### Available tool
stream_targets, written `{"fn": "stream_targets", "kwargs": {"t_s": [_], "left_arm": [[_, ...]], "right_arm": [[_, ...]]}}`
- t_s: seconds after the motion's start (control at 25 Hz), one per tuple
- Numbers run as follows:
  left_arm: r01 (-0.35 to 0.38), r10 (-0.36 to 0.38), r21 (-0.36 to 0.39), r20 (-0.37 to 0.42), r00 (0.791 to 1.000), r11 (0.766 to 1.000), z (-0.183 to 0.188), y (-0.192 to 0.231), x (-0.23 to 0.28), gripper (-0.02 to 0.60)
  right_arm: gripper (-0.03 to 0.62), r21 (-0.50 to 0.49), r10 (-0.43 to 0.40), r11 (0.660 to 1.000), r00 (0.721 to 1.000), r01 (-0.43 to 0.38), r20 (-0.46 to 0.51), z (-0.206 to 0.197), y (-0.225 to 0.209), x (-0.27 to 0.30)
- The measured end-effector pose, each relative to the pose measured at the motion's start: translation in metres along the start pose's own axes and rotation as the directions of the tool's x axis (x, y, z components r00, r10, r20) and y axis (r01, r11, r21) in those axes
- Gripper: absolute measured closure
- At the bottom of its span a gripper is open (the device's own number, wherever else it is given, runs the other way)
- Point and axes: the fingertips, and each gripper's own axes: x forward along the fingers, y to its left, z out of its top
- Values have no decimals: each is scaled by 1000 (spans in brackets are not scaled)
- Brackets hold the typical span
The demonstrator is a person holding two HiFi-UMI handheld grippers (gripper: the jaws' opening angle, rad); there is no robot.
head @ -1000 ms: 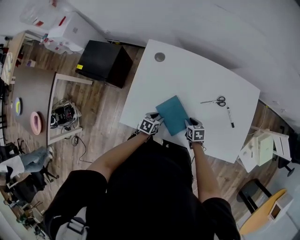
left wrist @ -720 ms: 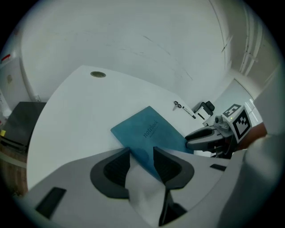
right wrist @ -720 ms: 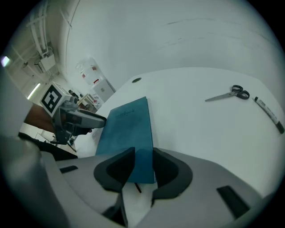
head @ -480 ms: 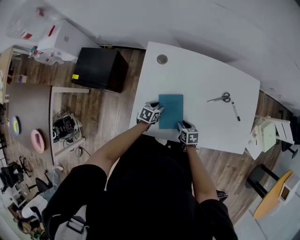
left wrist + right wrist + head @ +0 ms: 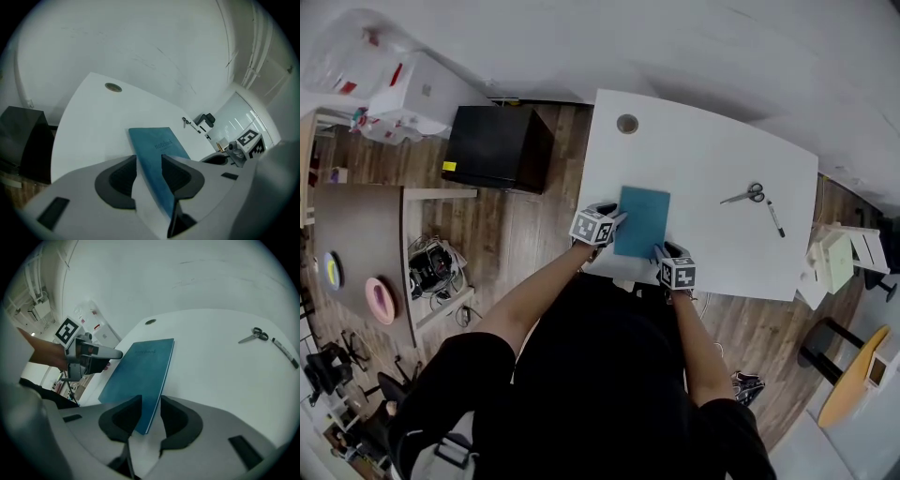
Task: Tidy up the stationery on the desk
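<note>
White desk [image 5: 712, 159], teal notebook [image 5: 642, 221] with "notebook" printed on its cover, near the desk's front edge, left gripper [image 5: 615, 218] clamped on its left side, right gripper [image 5: 660, 251] clamped on its near corner, forearms stretched forward, scissors [image 5: 742, 195] and pen [image 5: 776, 218] by the desk's right edge.

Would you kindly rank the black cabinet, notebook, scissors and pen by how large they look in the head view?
1. black cabinet, largest, even though it stands on the floor, farther from the camera.
2. notebook.
3. scissors and pen: they look about alike, so I won't rank them.
</note>
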Motion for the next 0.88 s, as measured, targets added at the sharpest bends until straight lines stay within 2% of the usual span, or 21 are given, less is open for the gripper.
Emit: {"fn": "stream_targets", "kwargs": {"t_s": [0.2, 0.36, 0.52, 0.72, 0.88], "left_arm": [[37, -37, -18, -12, 999, 999, -13, -9, -11, 425], [68, -67, 23, -51, 996, 997, -33, -20, -6, 425], [49, -47, 31, -71, 996, 998, -40, -15, -10, 425], [20, -20, -3, -38, 999, 1000, -34, 3, -18, 425], [-16, 16, -35, -9, 1000, 999, -29, 25, -33, 425]], "right_arm": [[461, 26, -35, 999, 999, 34, 35, 22, -11, 4], [461, -8, -34, 999, 999, 34, 15, 28, -8, 14], [461, -12, -33, 999, 999, 33, 8, 33, 3, 20], [461, 1, -16, 1000, 1000, 16, 9, 38, 20, 29], [461, -25, 9, 1000, 1000, -9, 2, 46, 42, 41]]}}
